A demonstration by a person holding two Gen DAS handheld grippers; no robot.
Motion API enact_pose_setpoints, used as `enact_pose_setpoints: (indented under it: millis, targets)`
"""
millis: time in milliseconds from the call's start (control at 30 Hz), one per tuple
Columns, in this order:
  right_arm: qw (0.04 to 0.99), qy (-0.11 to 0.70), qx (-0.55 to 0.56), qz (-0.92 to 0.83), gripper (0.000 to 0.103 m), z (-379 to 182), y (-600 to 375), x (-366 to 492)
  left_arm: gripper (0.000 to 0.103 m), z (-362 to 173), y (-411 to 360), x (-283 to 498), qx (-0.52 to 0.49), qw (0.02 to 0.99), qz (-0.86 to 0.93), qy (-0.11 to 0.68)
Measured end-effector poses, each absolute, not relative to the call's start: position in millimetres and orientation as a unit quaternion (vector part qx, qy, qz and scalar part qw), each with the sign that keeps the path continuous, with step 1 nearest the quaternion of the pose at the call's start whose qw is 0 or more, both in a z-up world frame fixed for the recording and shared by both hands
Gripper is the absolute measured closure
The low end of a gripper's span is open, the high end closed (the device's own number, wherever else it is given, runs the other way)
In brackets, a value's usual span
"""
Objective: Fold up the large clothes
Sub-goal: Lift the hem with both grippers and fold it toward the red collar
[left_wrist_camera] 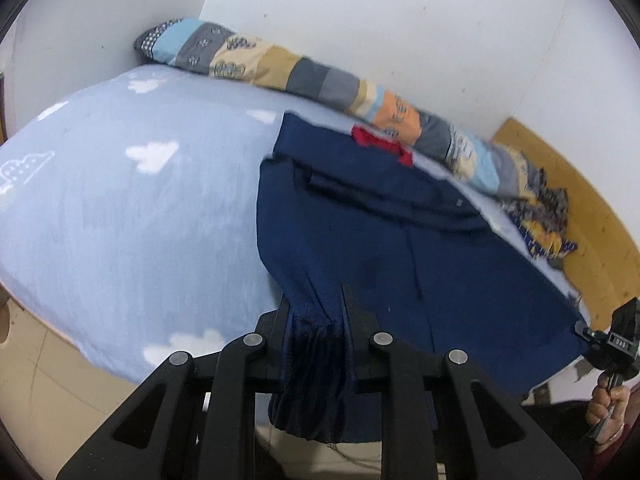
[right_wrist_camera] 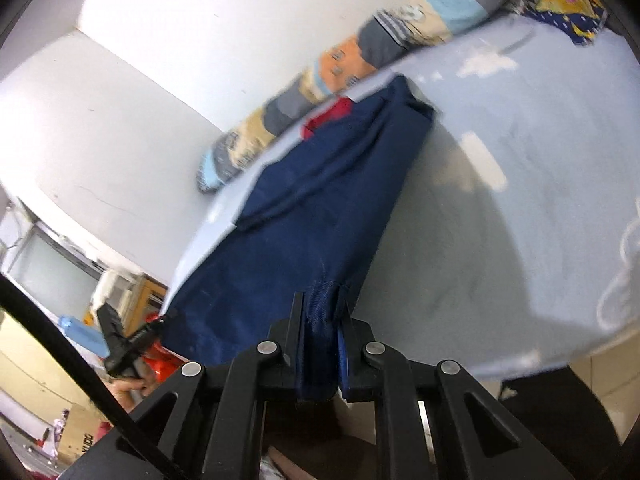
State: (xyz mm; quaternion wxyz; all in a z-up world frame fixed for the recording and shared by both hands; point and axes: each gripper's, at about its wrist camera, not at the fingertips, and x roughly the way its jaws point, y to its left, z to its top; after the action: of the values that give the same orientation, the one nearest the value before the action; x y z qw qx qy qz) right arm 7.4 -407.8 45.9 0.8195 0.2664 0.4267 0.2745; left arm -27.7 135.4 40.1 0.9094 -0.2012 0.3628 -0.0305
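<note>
A large navy blue garment (left_wrist_camera: pixel 400 232) with a red collar part (left_wrist_camera: pixel 380 142) lies spread on a light blue bed sheet with white clouds (left_wrist_camera: pixel 140 200). My left gripper (left_wrist_camera: pixel 316 308) is shut on the garment's ribbed hem, which bunches between the fingers. My right gripper (right_wrist_camera: pixel 322 304) is shut on the other hem corner of the same garment (right_wrist_camera: pixel 312 208). The right gripper also shows at the right edge of the left wrist view (left_wrist_camera: pixel 618 340). The left gripper shows at the left of the right wrist view (right_wrist_camera: pixel 120 340).
A patchwork quilt roll (left_wrist_camera: pixel 304 72) lies along the white wall at the bed's far side. A patterned cloth (left_wrist_camera: pixel 548 220) lies by the wooden headboard (left_wrist_camera: pixel 580 200). Boxes and clutter (right_wrist_camera: pixel 80 336) stand on the floor beyond the bed.
</note>
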Motion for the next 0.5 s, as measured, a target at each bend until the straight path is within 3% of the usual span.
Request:
enact_pose_setpoints:
  millis: [500]
  targets:
    - [0.855, 0.327, 0.272, 0.298, 0.09, 150.7, -404.5, 64.0, 0.084, 129.1, 168.3, 48.4, -0.197, 0.934, -0.022, 0.296]
